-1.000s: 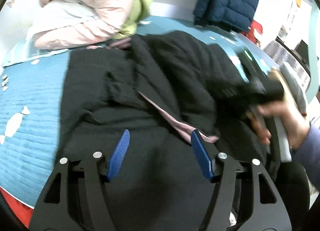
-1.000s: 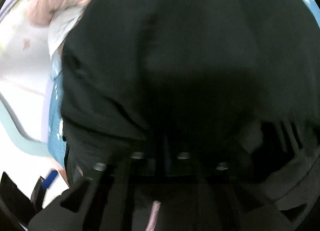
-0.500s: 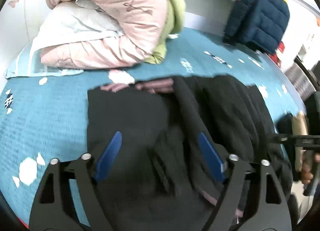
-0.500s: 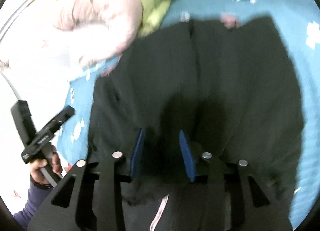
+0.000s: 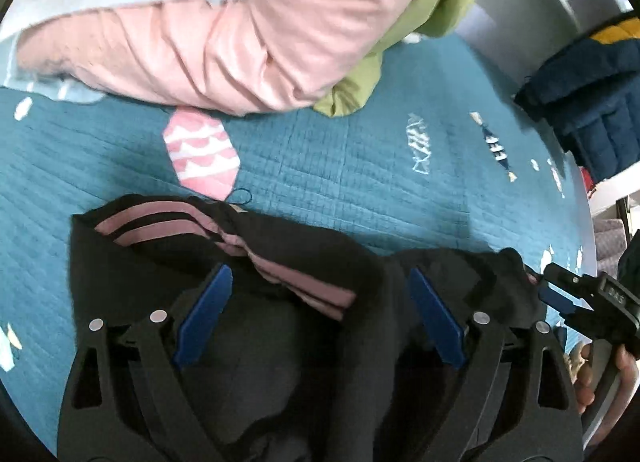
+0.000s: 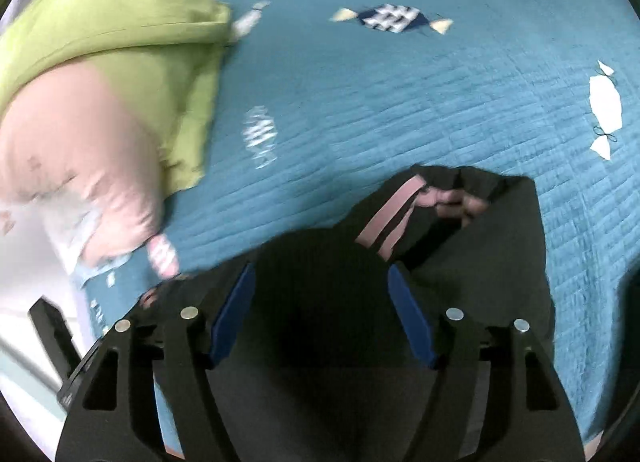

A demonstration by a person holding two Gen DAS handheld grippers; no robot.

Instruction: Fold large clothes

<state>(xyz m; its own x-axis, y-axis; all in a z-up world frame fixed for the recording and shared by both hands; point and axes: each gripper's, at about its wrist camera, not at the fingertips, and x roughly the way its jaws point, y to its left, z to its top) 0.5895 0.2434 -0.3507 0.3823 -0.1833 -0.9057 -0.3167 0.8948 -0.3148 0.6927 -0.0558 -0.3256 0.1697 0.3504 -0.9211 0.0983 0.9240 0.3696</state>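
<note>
Left wrist view: my left gripper (image 5: 320, 314) and right gripper (image 6: 322, 312) now hang with jaws apart over the black garment (image 5: 304, 254), released and bunched beneath them on the blue quilt (image 5: 360, 178), leaving its top edge to regrasp.

The only lettering sits on the right gripper (image 5: 568, 302), off to the left gripper's (image 5: 320, 318) right, too small to read
</note>
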